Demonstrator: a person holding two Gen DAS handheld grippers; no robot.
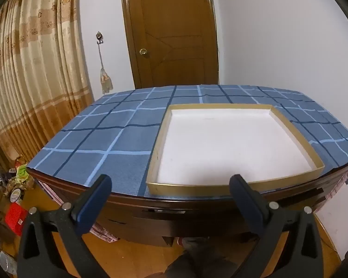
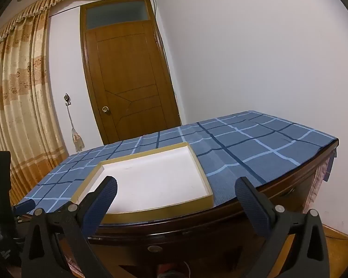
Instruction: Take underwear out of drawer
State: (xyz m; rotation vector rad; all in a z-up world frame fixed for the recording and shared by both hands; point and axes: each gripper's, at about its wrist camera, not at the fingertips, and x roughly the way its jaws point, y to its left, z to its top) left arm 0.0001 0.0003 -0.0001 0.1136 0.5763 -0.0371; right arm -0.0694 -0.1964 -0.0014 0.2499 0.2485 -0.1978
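Note:
A dark wooden table with a closed drawer front stands before me, covered by a blue checked cloth. The drawer front with a round metal knob shows in the right wrist view. No underwear is in view. A shallow gold-rimmed tray with a white inside lies empty on the cloth near the front edge; it also shows in the right wrist view. My left gripper is open and empty in front of the table edge. My right gripper is open and empty, also before the edge.
A brown wooden door and a white wall stand behind the table. Beige curtains hang at the left. Boxes and clutter lie on the floor at the left. The left gripper's body shows at the left edge of the right wrist view.

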